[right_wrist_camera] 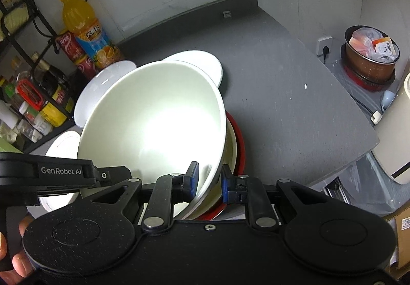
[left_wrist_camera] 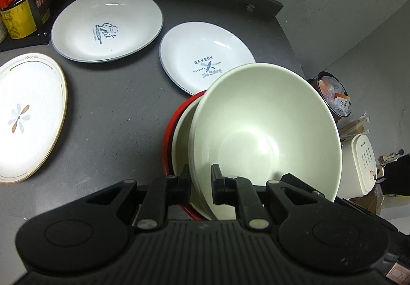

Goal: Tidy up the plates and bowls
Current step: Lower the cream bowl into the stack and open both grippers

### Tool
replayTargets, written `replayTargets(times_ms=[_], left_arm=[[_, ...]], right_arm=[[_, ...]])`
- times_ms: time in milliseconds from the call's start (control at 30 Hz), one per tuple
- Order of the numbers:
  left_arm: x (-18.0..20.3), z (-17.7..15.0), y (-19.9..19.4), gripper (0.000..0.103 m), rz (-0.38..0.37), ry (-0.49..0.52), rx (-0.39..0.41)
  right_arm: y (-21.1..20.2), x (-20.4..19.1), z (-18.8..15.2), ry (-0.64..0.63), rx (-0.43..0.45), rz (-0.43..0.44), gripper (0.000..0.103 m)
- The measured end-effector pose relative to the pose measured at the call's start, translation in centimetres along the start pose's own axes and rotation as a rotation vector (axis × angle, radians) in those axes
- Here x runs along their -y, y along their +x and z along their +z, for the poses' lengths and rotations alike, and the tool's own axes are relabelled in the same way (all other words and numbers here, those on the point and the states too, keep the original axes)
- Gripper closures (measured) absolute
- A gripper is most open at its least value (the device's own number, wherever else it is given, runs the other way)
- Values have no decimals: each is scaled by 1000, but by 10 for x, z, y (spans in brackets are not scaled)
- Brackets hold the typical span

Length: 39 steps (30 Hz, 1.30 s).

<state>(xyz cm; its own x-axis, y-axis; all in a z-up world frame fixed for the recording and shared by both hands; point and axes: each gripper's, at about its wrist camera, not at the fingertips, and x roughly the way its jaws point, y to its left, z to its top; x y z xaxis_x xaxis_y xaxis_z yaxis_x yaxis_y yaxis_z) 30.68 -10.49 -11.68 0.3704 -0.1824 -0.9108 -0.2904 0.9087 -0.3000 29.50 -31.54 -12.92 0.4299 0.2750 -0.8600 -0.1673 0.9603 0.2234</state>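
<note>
As both pairs of fingers straddle its rim, the large pale-green glazed ceramic bowl (left_wrist_camera: 266, 131) sits tilted between two grippers, its near edge raised over the red-rimmed bowl (left_wrist_camera: 170, 131) beneath it. The left gripper (left_wrist_camera: 201, 182) has one black finger (left_wrist_camera: 185, 177) outside the wall and one inside; whether the pads press the wall or merely flank it cannot be told from that view. The right gripper (right_wrist_camera: 208, 180) likewise sets its blue-padded fingers (right_wrist_camera: 192, 177) either side of the opposite rim, with a visible gap at the outer pad, so a firm clamp cannot be confirmed. Between the pale-green bowl and the red-rimmed one lies a cream inner bowl (left_wrist_camera: 183, 141), the three forming a nested stack on the dark grey countertop (left_wrist_camera: 115, 111).

Handling, as judged: the bowl is rigid, glossy and probably slippery, fairly heavy, and liable to chip; the thin rim, pinched on two opposite sides, offers the only practical hold.

Farther out rest a white "Bakery" plate (left_wrist_camera: 205, 54), a white "Sweet" plate (left_wrist_camera: 107, 23) and a gold-edged flower plate (left_wrist_camera: 28, 116). An orange juice bottle (right_wrist_camera: 84, 29) stands at the wall.
</note>
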Motion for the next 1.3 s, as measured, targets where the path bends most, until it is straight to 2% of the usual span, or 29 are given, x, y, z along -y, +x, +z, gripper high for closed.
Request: replayTargets(times_ms=[167,267,467,600,833,967,1100,1300], left_arm=[[0,1,0,91,14,-2,11],[1,1,0,89,12,-1,17],[2,1,-4,87,19,-11,13],[2,-2,-11,83,30,-6,28],[1,-10,-30,82,22,-4,54],[0,-13,-42,72,41,0,75],[-3,-12,-55,57,59,-7,102],[-7,-10,-70,47,85,-14,139]], right_arm=[[5,-3,4,-15,-23,-7,83],[7,-5,6,-20,-36,-4,77],[5,-9,8,-28,-63,-6,73],[-3,-9,6,-25,-45,-6,68],[-21,-6,2,-23,14,-14,67],[-35,-6,2,-19,48,11,55],[-45,-6,5,-5,77,23,49],[-58,-15,12,-24,120,44,27]])
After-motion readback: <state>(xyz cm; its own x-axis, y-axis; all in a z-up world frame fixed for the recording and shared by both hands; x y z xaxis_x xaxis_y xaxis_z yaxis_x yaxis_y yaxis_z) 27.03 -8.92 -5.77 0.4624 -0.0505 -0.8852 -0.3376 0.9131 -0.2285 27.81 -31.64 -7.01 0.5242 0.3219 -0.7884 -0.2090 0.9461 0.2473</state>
